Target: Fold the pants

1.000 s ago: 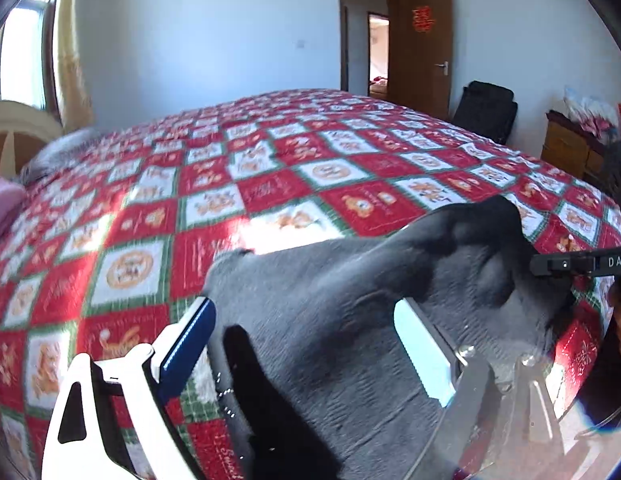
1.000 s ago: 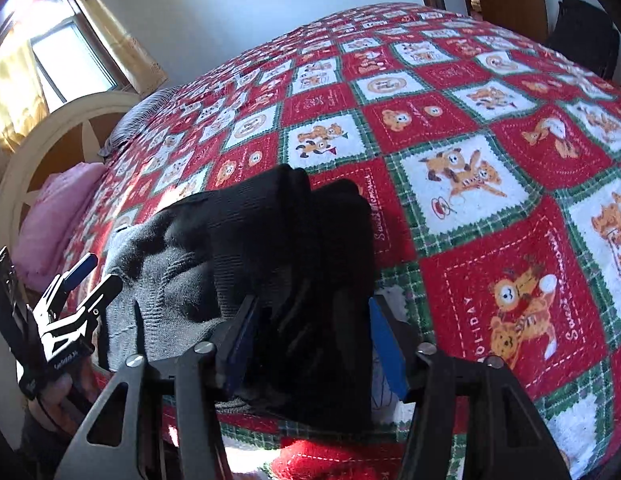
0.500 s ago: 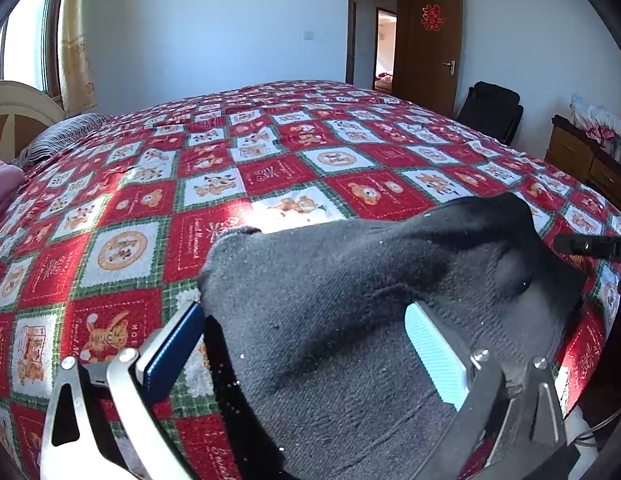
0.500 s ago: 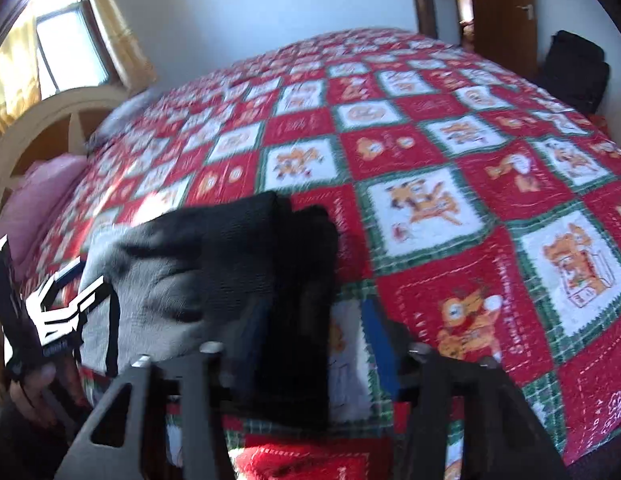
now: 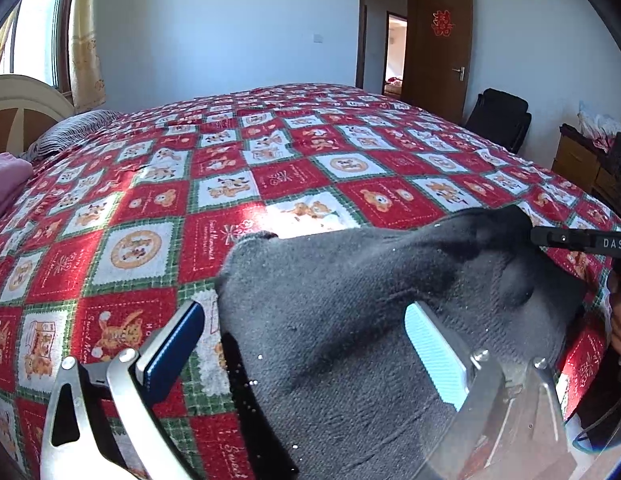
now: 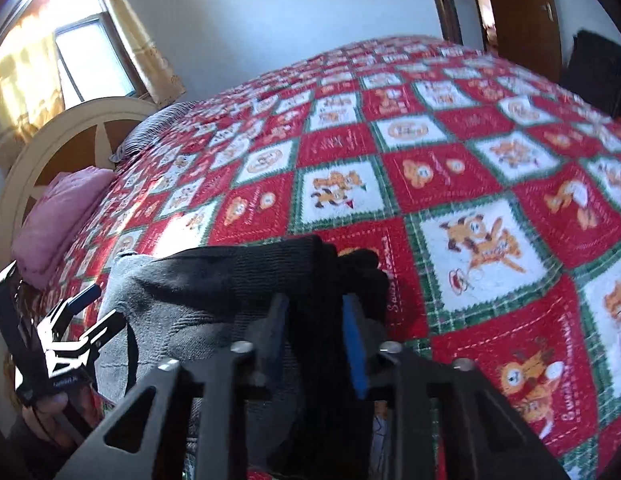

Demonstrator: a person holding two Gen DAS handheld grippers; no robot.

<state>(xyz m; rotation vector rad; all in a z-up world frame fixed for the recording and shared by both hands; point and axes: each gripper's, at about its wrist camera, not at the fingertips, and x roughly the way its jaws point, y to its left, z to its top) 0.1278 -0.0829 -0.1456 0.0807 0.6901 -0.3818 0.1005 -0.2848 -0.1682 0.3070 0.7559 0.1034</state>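
Grey knit pants (image 5: 370,340) lay bunched at the near edge of the red patchwork bedspread (image 5: 270,176). My left gripper (image 5: 306,352) stood wide open over them; my right gripper (image 6: 315,334) was clamped on their dark folded end.

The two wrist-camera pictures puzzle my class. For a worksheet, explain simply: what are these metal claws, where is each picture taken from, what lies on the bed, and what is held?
There is no robot. A person holds a two-finger gripper in each hand, each with a wide-angle camera looking along its fingers. One picture comes from the left gripper, the other from the right gripper. Dark grey pants lie on a red patchwork bedspread. The left jaws stand open over the pants, and the right ones are shut on a fold.
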